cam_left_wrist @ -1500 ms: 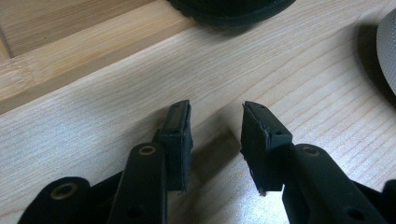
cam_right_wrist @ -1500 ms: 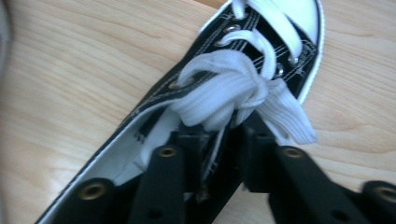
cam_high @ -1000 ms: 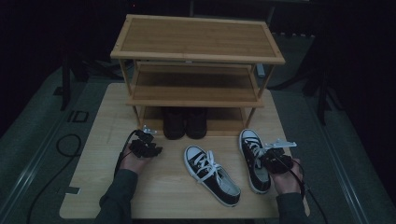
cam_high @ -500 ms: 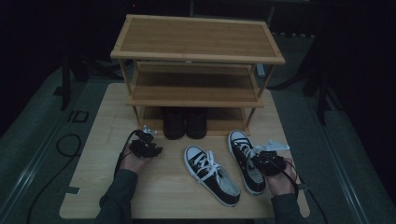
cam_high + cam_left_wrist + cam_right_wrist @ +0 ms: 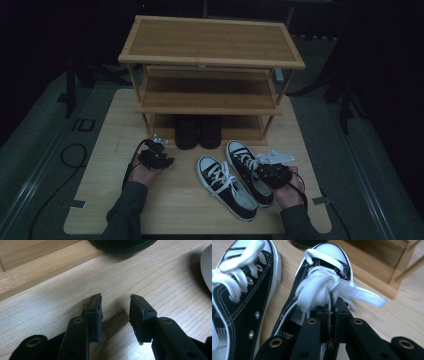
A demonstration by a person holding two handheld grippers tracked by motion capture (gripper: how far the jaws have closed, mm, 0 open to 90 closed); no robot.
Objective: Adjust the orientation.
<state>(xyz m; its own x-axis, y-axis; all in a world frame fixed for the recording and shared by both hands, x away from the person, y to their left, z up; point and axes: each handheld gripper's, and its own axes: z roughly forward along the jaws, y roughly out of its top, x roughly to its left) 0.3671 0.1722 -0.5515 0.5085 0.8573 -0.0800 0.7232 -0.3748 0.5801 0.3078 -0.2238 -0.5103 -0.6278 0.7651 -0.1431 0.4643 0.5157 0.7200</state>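
So far my right tool (image 5: 332, 312) pinches the right sneaker (image 5: 248, 170) by its tongue; left tool (image 5: 115, 312) gapes empty; shelving remains.

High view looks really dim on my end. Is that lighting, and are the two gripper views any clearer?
High view: underexposed, surroundings nearly black, the shoe rack and table murky. Left gripper view: bright, wood grain crisp, soft shadow under the open left tongs. Right gripper view: well lit, the right tongs shut on the right sneaker, its white laces sharp; no glare.
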